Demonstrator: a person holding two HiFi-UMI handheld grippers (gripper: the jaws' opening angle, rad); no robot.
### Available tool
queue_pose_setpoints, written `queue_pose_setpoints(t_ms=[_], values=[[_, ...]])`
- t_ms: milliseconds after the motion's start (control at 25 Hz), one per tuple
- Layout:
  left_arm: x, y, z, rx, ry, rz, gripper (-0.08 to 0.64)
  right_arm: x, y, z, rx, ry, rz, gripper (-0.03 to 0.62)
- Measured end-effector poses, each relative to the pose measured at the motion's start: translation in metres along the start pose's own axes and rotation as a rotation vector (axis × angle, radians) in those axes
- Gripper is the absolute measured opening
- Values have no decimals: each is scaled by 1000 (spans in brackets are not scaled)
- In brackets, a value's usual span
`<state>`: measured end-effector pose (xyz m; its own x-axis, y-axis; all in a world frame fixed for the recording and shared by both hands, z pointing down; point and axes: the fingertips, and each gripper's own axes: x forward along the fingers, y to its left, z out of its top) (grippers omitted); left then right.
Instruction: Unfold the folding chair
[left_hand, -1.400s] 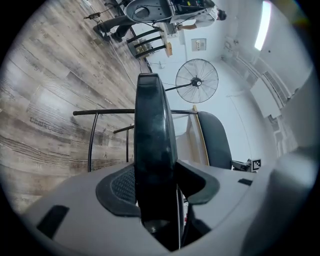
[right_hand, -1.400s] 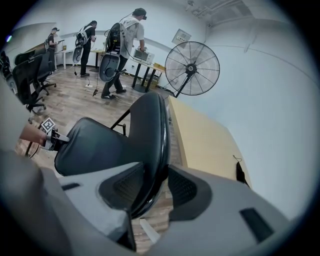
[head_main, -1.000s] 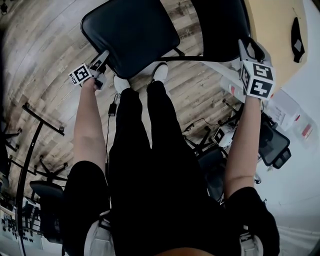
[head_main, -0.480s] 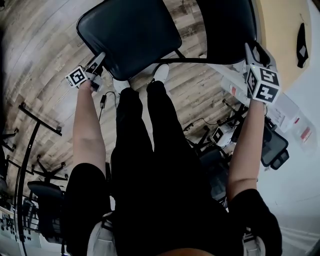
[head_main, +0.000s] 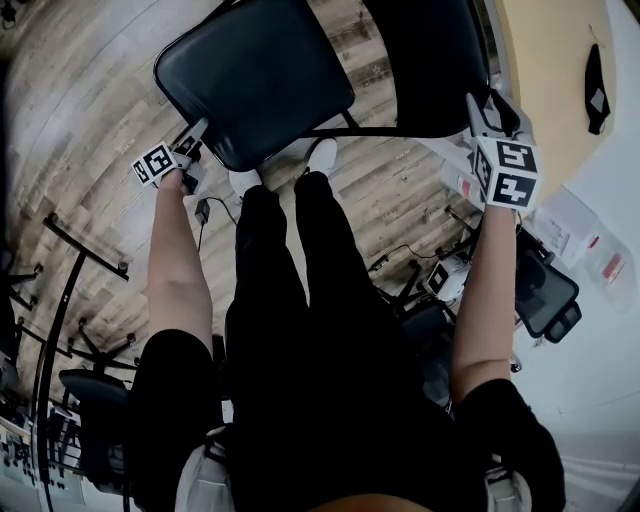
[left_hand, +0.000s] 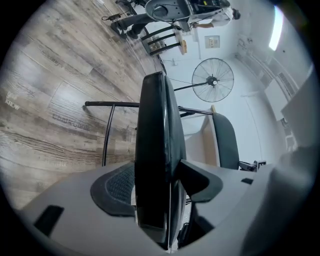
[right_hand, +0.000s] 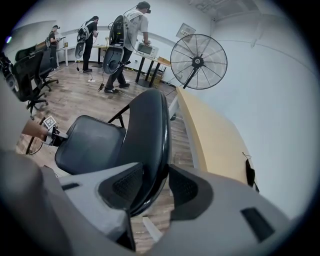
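Note:
The folding chair stands in front of my legs with its black padded seat (head_main: 255, 80) swung out from the black backrest (head_main: 425, 65). My left gripper (head_main: 195, 130) is at the seat's near left edge. In the left gripper view the seat (left_hand: 155, 125) runs edge-on between the jaws of that gripper (left_hand: 157, 175), which are opening. My right gripper (head_main: 485, 105) is at the backrest's top edge. In the right gripper view the backrest (right_hand: 150, 130) sits between the pads of that gripper (right_hand: 150, 185), which is shut on it, and the seat (right_hand: 92, 142) shows beyond.
A long beige table (right_hand: 210, 135) runs along the white wall to the right, with a pedestal fan (right_hand: 198, 61) at its far end. People (right_hand: 130, 45) stand at desks at the back. Office chairs (right_hand: 30, 70) are at the left. Cables and stands (head_main: 430, 270) lie by my feet.
My left gripper has sunk a little with the seat's edge, and the seat lies flatter. My right gripper has shifted slightly down and left on the backrest.

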<state>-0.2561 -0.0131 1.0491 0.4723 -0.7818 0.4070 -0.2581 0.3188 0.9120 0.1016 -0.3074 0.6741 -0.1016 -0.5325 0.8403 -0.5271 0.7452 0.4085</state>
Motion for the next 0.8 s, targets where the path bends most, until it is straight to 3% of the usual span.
queue_pose_setpoints(t_ms=[120,280,480,640,800], values=[[-7,9,0,5,-7,35,261,-4,11,2,-8,-9,0,153],[-20,27,4,47,-35,130,259,-13,32,5,8,-42,65,163],[-29,26,6,94,-45,227,273,-20,35,5,-42,-60,-1,163],[-53,7,7,147,-77,305,302,-39,33,9,-38,-99,-39,163],[-81,-33,0,209,-51,324,307,-70,33,23,17,-171,-36,163]])
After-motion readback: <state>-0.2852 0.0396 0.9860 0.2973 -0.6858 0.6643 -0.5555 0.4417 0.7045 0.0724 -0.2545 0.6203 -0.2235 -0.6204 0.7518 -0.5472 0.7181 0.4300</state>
